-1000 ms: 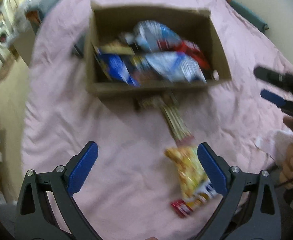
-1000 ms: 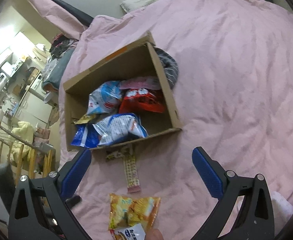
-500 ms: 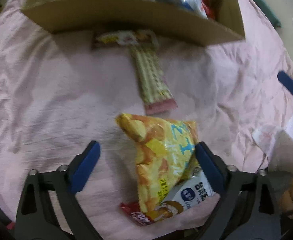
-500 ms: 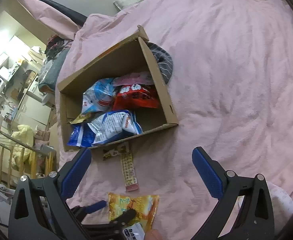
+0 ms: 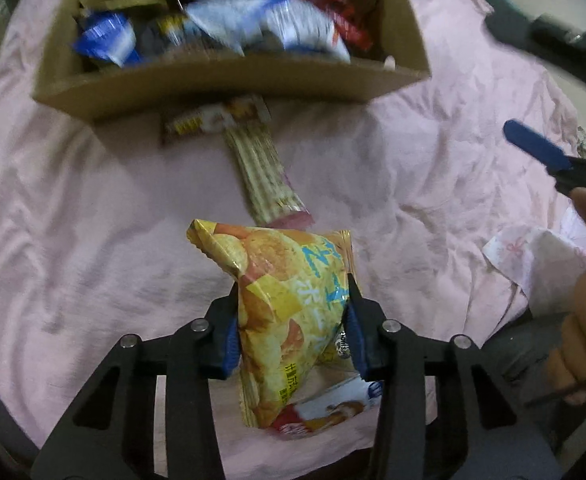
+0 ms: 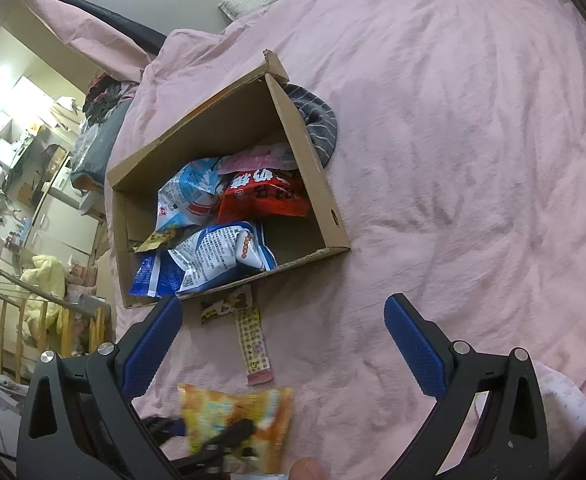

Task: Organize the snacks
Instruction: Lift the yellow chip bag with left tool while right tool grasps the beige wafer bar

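Pink bedspread [image 6: 473, 160] covers the bed where the snacks lie; the left tongs [image 5: 293, 332] have just been closing and now pinch a yellow chip bag [image 5: 281, 304] by its sides, at six o'clock in the left wrist view; the bag is puffy and glossy, printed with golden chips and blue lettering, and it lies partly over a smaller white and red packet [image 5: 333, 408]. At twelve o'clock sits an open cardboard box [image 5: 229, 80] already holding blue, white and red bags; a long striped stick packet [image 5: 261, 172] lies between box and bag. The right tongs [image 6: 281, 344] are spread wide and hold nothing. To do this well, probably lift gently so the air-filled bag neither slips nor bursts; clear the box's near wall before letting go.
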A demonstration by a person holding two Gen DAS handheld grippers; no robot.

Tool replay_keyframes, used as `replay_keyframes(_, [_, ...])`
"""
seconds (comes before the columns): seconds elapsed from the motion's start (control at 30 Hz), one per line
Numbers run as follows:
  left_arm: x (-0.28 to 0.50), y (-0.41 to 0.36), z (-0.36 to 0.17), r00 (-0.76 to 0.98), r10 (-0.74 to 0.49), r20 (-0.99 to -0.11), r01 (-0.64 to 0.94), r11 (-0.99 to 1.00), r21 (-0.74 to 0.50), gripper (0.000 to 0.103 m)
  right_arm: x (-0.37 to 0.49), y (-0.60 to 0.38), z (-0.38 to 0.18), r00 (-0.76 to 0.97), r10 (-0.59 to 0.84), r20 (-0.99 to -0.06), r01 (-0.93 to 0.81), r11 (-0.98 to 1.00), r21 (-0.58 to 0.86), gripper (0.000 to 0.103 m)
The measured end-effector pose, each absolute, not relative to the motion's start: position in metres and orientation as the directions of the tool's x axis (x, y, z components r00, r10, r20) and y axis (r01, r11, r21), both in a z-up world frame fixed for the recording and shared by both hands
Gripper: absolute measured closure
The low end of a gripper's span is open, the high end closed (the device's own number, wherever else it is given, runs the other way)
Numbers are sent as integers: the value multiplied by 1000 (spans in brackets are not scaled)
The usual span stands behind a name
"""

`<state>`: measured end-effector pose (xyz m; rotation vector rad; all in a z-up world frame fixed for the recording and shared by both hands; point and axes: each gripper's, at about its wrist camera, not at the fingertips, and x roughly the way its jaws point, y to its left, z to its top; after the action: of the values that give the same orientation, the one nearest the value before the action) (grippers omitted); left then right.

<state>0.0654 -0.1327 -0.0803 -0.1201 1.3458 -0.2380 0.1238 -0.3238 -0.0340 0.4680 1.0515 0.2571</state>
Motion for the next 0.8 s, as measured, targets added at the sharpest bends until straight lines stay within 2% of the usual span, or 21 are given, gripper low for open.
replay_keyframes(0.33, [76,-65,-18,392,-161,-906,70,987,-145,65,127,-317,-44,442,404,-801,29,886,463,0])
replay_keyframes(0.5, [72,-28,-9,458,-72,-886,74,996,-43,65,130,-301,-54,413,354,-839,8,920,392,0])
replay_keyframes(0.67, [71,3,-21,452,-74,-889,24,997,-71,64,133,-273,-71,358,305,-882,-35,949,314,0])
replay_keyframes(0.8, [74,24,-35,412,-103,-905,-60,988,-140,64,138,-246,-87,307,279,-910,-82,960,267,1])
